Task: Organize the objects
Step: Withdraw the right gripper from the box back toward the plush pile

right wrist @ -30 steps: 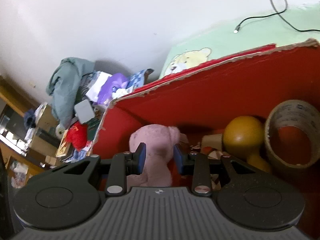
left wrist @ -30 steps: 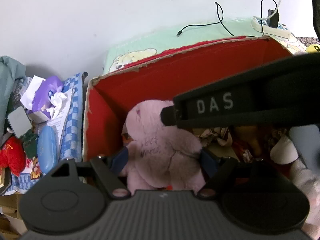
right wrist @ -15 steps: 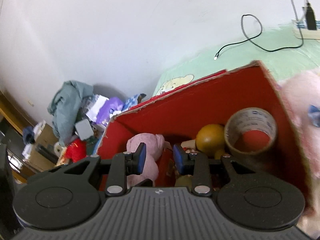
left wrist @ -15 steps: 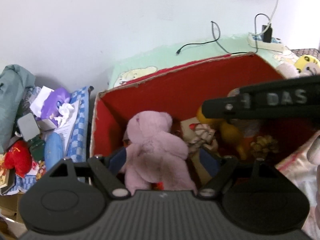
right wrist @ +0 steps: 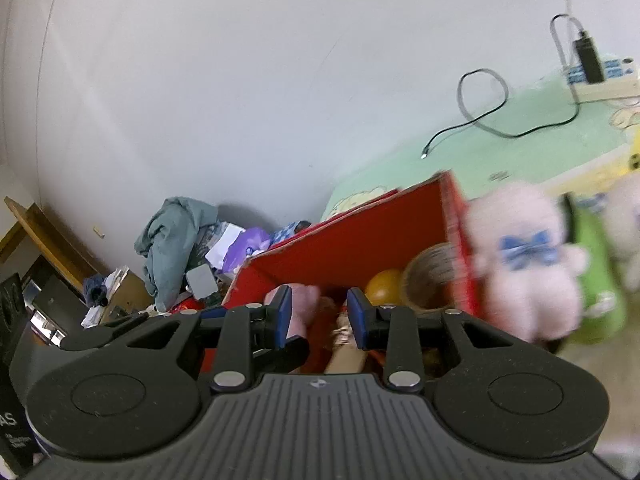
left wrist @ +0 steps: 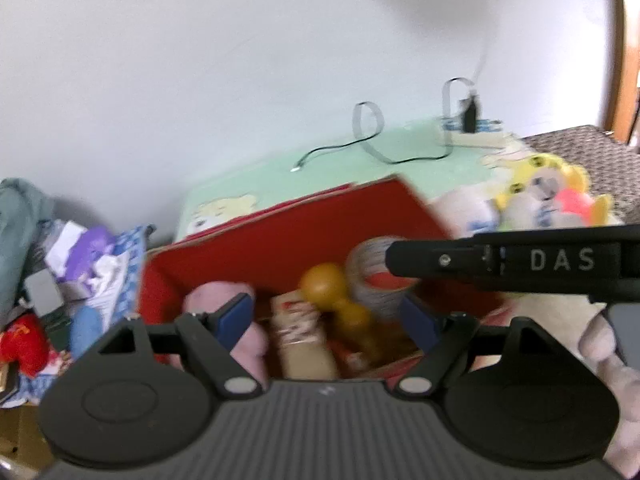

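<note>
A red cardboard box (left wrist: 288,236) holds a pink teddy (left wrist: 218,300) at its left end, a yellow gourd toy (left wrist: 326,286) and a tape roll (left wrist: 374,270). My left gripper (left wrist: 326,318) hovers above the box, its jaws opening, with nothing held between the blue pads. Crossing the right of the left wrist view is the black body of the right gripper (left wrist: 520,262). In the right wrist view, my right gripper (right wrist: 319,318) stands open and empty over the same box (right wrist: 360,236), teddy (right wrist: 302,300), gourd (right wrist: 382,282) and tape roll (right wrist: 434,276).
A white plush with a blue bow (right wrist: 524,264) and a green item (right wrist: 596,280) lie right of the box. More plush toys (left wrist: 548,196) sit on the green sheet by a cable (left wrist: 368,136) and power strip (left wrist: 476,136). Clutter (right wrist: 172,236) is piled left.
The left gripper's jaws widened and let go of the pink teddy, which now lies in the box. Both grippers drew back and up, and the views swung right.
</note>
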Demonstrator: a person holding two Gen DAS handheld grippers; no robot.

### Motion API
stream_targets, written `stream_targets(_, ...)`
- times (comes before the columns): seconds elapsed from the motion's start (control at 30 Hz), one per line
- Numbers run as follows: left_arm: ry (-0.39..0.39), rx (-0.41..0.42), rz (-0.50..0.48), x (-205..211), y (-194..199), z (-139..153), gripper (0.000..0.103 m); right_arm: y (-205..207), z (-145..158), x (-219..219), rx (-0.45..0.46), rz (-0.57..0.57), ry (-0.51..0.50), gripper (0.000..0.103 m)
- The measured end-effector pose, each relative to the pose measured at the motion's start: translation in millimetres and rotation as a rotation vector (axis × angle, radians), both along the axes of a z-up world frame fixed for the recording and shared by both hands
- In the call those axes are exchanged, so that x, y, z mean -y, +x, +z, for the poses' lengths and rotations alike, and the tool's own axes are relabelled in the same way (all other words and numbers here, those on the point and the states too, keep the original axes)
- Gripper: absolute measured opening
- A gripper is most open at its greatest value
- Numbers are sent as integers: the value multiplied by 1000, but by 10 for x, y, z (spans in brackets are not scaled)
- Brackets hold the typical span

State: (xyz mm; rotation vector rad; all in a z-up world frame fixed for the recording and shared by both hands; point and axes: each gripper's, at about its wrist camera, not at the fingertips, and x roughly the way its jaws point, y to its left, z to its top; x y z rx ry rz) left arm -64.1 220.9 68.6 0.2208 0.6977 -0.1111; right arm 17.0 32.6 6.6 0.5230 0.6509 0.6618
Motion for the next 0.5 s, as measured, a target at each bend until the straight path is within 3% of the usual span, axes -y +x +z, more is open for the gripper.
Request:
stream_targets(0.2,-71,-42,-122,607,-17,4,83,-90,-36,736,-5,-87,-8,34)
stream_targets(0.4,-74,-82,-225,1320,19,-118,83,-98,-194,1447,-54,-187,-21,34)
stream_targets(0.5,-107,-144,-264,1598,111,-243,83,-99,-297,1751,-83,-233,-46,34)
